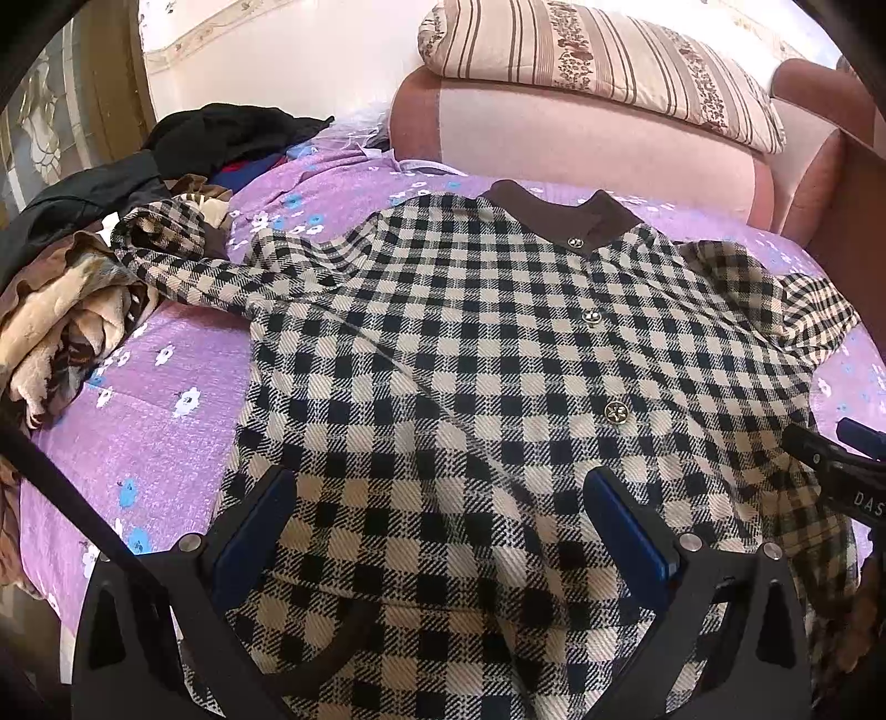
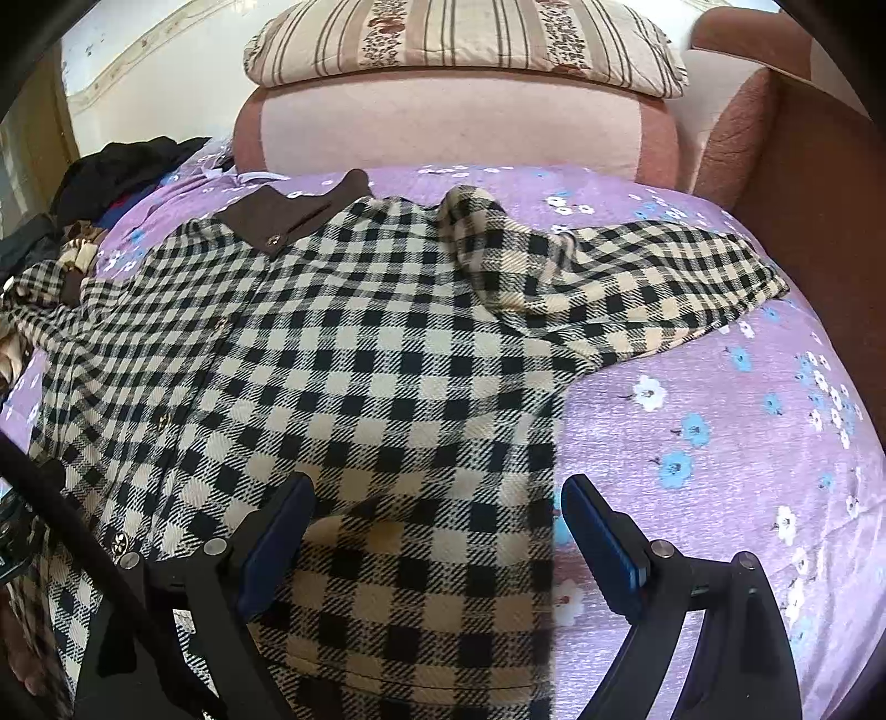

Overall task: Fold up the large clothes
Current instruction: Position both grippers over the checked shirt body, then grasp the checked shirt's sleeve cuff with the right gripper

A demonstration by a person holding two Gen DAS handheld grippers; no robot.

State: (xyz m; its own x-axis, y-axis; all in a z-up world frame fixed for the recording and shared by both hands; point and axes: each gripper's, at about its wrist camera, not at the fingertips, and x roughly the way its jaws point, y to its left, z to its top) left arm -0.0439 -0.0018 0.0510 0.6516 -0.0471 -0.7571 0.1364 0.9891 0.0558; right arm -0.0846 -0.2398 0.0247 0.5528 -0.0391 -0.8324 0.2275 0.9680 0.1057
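A black-and-cream checked shirt (image 1: 470, 343) with a brown collar (image 1: 559, 213) lies front up, buttoned, on a purple flowered bedspread (image 1: 166, 432). One sleeve (image 1: 183, 266) stretches to the left onto a heap of clothes. The other sleeve (image 2: 653, 288) lies out to the right, rumpled at the shoulder. My left gripper (image 1: 437, 482) stands open above the shirt's lower body, with cloth under the gap. My right gripper (image 2: 437, 487) is open over the shirt's right side edge (image 2: 548, 443); cloth lies between its fingers and the pads do not press it. Its tip (image 1: 841, 459) also shows in the left wrist view.
A heap of brown and cream clothes (image 1: 72, 310) and dark garments (image 1: 221, 133) lie at the bed's left. A pink bolster (image 2: 443, 122) with a striped pillow (image 2: 470, 39) on top backs the bed. A reddish armrest (image 2: 803, 166) bounds the right. Bare bedspread (image 2: 720, 443) lies right of the shirt.
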